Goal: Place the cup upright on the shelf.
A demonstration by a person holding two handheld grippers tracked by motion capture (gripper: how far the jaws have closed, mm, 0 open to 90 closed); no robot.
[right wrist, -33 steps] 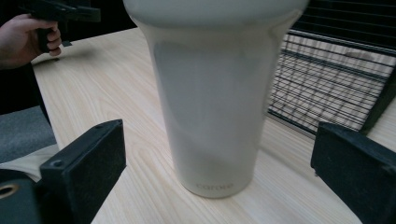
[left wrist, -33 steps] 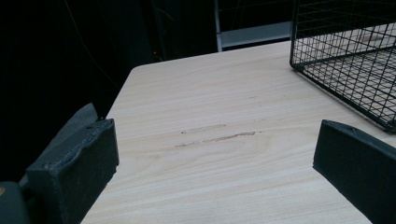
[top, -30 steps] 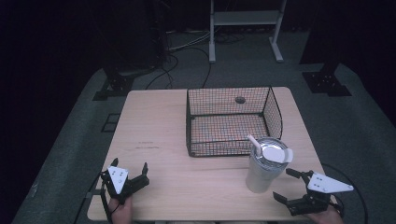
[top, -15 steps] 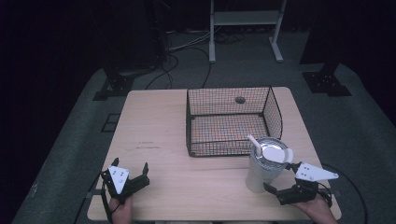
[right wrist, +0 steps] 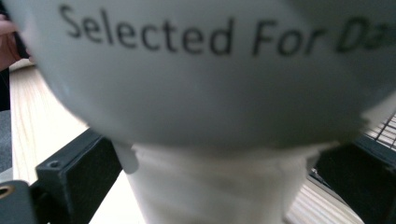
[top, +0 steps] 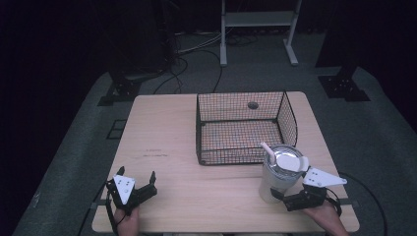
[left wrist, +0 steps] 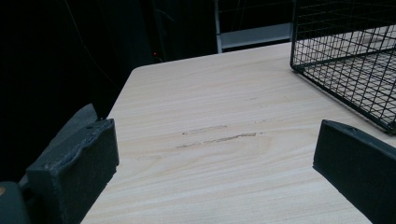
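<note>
A white lidded cup (top: 273, 181) with a straw (top: 267, 149) stands on the wooden table (top: 167, 132) near its front right, just in front of a black wire basket (top: 288, 123). My right gripper (top: 282, 196) is open, with one jaw on each side of the cup's lower part. In the right gripper view the cup (right wrist: 215, 107) looms very close, printed "Selected For", and its base sits between the two jaws with small gaps. At the front left my left gripper (top: 137, 174) is open over bare wood (left wrist: 219, 140), holding nothing.
The basket's corner (left wrist: 345, 60) shows at the upper right of the left gripper view. A small dark round object (top: 253, 104) lies at the basket's far side. A metal stand (top: 258, 19) and cables are on the dark floor beyond the table.
My right gripper has moved left and forward from the table's front right corner until its open jaws straddle the cup. The left gripper and the cup have stayed put.
</note>
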